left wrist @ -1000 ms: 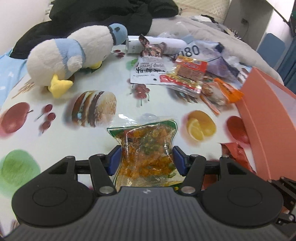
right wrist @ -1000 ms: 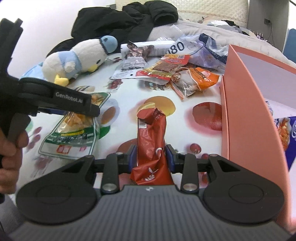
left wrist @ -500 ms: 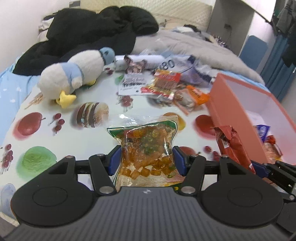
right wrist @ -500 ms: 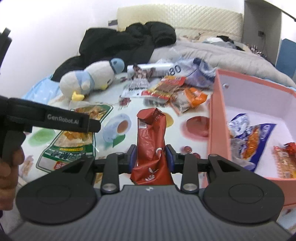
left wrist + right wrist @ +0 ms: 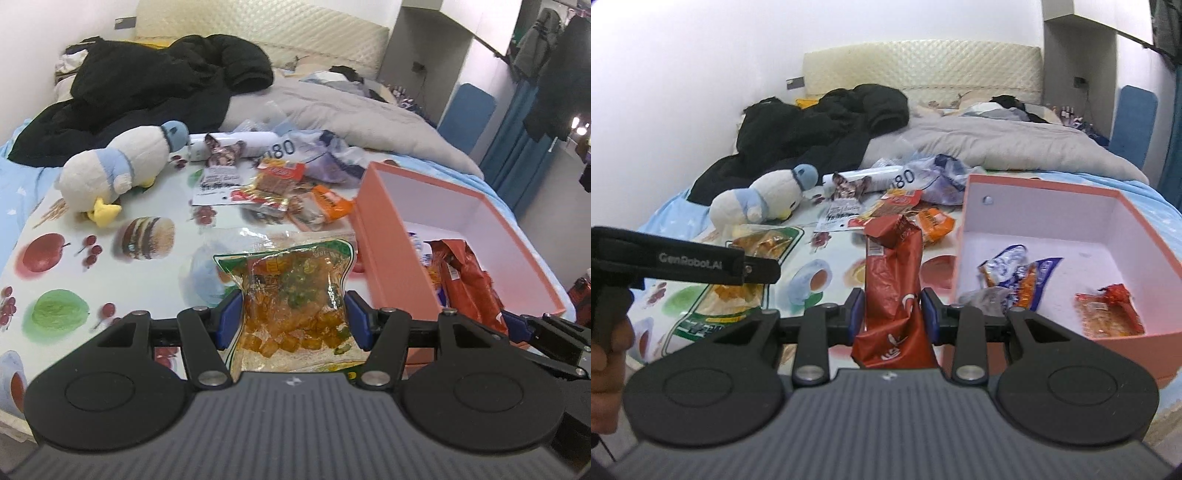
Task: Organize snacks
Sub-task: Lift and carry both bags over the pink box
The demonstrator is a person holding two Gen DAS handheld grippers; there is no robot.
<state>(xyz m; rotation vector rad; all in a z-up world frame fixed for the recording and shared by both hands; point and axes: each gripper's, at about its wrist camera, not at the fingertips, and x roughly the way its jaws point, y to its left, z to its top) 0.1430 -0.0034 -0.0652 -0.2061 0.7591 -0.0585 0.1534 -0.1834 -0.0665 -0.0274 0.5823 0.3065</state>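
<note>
Crumpled red packet (image 5: 892,291) pinched in right gripper (image 5: 893,314) (clear orange-filled bag (image 5: 291,306) in left gripper (image 5: 293,319)).

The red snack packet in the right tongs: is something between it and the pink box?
Nothing visible blocks it. The red snack packet is clamped in the right tongs, beside the pink box, whose top is open. Only its near wall must be cleared.

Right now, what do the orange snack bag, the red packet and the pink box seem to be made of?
Orange snack bag: clear glossy plastic film; contents show through.
Red packet: crinkled shiny foil or plastic, creases holding shape.
Pink box: probably matte cardboard, with stiff straight walls and a white inside.
</note>
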